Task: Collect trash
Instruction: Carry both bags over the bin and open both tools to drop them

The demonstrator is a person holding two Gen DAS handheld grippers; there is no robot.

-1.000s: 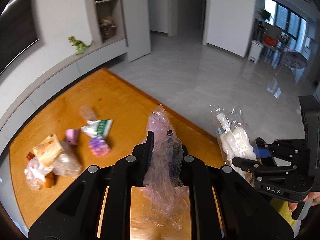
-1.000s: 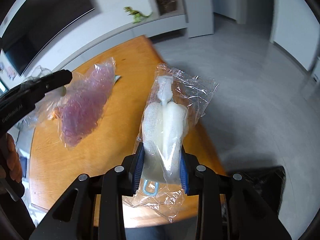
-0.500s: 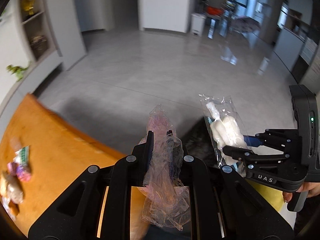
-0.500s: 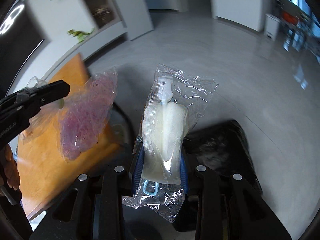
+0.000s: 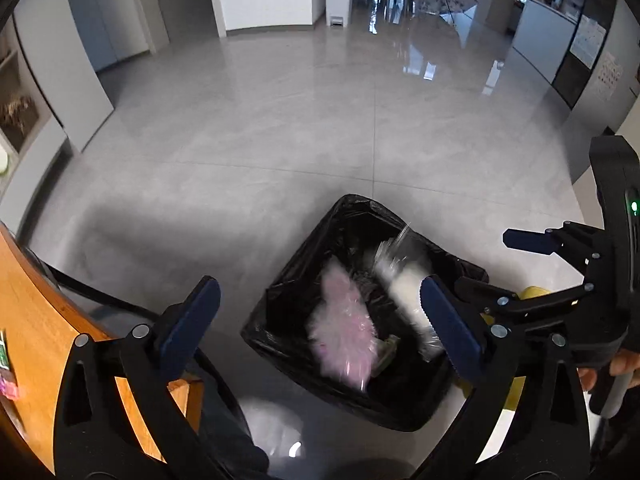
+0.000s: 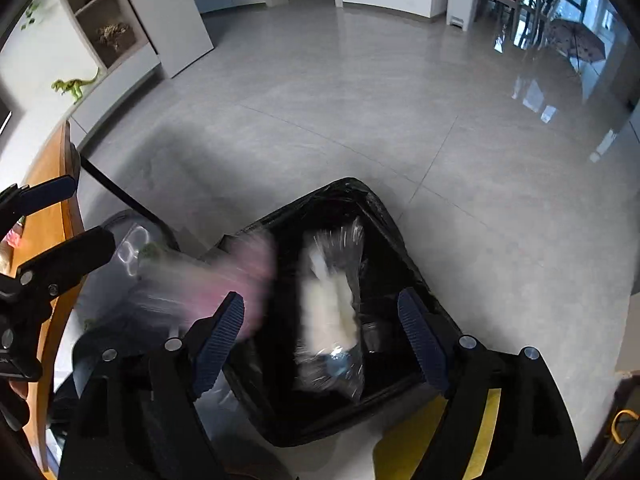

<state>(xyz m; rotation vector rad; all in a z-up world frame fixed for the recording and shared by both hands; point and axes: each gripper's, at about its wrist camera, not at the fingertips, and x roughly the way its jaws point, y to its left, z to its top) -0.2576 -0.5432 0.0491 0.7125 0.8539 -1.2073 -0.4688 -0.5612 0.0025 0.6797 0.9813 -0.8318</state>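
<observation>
Black-lined bin (image 5: 352, 308) – pink bag (image 5: 344, 332) and clear white-filled bag (image 5: 404, 280) blurred inside; left gripper (image 5: 320, 328), right gripper (image 6: 320, 336) spread apart above.

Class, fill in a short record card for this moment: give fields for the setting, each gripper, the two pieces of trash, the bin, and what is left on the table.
setting: grey tiled floor beside orange wooden table
left gripper: open, empty
right gripper: open, empty
pink crinkled plastic bag: blurred, over the bin mouth
clear plastic bag with white contents: blurred, inside the bin mouth
black-lined trash bin: on the floor, below both grippers
table remainder: small pink wrapper at the edge
</observation>
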